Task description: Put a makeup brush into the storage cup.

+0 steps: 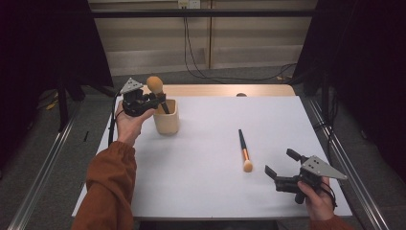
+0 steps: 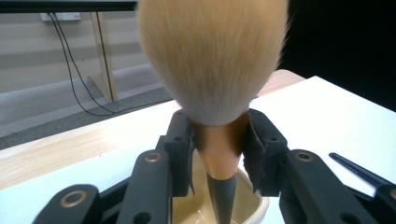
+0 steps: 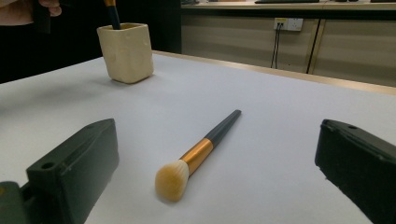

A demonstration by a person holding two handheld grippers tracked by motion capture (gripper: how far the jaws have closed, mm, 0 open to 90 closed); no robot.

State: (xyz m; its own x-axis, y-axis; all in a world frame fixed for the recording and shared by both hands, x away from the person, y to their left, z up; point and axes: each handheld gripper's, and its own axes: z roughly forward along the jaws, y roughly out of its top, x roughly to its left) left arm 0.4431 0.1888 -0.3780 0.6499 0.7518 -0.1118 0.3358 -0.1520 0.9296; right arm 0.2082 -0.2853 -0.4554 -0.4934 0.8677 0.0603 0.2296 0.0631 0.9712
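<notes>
The left gripper (image 1: 152,101) has its jaws clamped on the copper ferrule of a large powder brush (image 2: 212,70), handle-down inside the cream holder (image 1: 167,117) near the table's (image 1: 210,191) far left corner. Lower it straight so the handle slides down without levering the holder over, and let go only once it bottoms. The right gripper (image 1: 280,163), jaws wide apart and holding nothing, waits near the front right corner beside a smaller brush (image 1: 244,151) lying flat. The handle's tip is hidden within the holder; it probably hasn't touched bottom.
</notes>
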